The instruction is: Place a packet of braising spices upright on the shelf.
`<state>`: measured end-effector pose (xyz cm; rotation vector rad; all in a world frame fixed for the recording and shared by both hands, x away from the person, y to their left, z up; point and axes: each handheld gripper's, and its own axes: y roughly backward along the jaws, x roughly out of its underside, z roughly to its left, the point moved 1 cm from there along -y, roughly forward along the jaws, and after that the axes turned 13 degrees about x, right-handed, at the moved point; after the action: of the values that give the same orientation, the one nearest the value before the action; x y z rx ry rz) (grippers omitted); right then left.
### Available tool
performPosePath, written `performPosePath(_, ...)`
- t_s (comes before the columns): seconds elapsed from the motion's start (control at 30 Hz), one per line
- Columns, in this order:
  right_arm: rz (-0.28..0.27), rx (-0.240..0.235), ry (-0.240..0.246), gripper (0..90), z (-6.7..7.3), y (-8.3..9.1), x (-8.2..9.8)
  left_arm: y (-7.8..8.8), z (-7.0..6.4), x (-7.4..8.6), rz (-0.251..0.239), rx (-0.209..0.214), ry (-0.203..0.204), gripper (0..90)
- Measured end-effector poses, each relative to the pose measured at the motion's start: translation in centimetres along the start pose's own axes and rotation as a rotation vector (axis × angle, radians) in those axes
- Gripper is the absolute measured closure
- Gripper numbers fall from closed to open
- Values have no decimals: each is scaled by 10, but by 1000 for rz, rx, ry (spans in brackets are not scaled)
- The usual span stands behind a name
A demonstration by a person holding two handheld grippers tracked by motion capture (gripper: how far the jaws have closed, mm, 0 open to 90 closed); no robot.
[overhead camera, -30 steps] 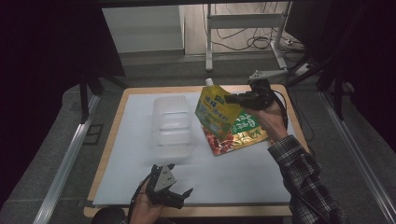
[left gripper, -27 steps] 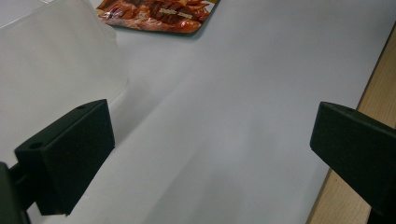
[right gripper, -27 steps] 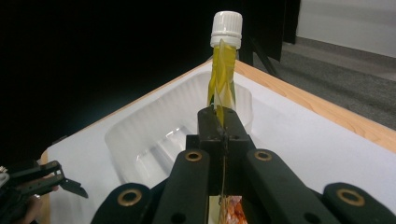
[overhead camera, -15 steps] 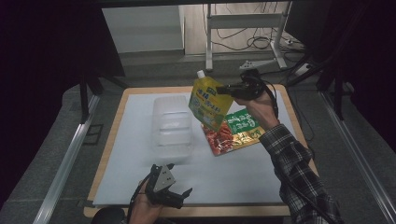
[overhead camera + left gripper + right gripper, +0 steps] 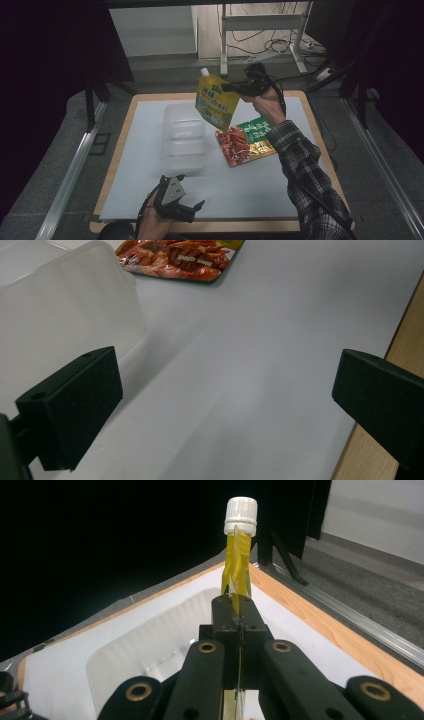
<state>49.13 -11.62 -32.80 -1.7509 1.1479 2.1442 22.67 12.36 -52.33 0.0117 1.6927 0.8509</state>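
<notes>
A yellow spouted pouch with a white cap hangs in the air over the right side of a clear plastic container. My right gripper is shut on the pouch's upper edge, its jaws pinching the yellow foil in the right gripper view. A red and green snack packet lies flat on the white mat to the right of the container. At the table's front edge my left gripper rests open, its pads wide apart with bare mat between them.
The white mat covers a wooden table with dark floor around it. A metal rail runs along the left side. A desk frame and cables stand behind the table. The container's corner sits just left of my left gripper.
My right gripper has carried the yellow pouch left and a little up, off the red and green packet and over the container's edge. The left gripper has stayed still.
</notes>
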Motion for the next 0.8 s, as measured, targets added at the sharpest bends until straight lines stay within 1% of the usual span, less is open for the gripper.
performPosePath(0.1,2,1,12,889,2,-9,-7,1,0,0,-6,2,2,0)
performPosePath(0.23,-6,-10,24,888,5,-21,-12,3,0,0,-15,10,6,0)
performPosePath(0.5,-11,-22,42,888,12,-43,-19,3,1,1,-17,18,12,0)
performPosePath(0.63,-12,-38,55,889,16,-54,-23,2,0,0,-16,22,8,0)
performPosePath(0.8,-13,-44,63,888,21,-66,-27,2,-1,0,-14,32,4,0)
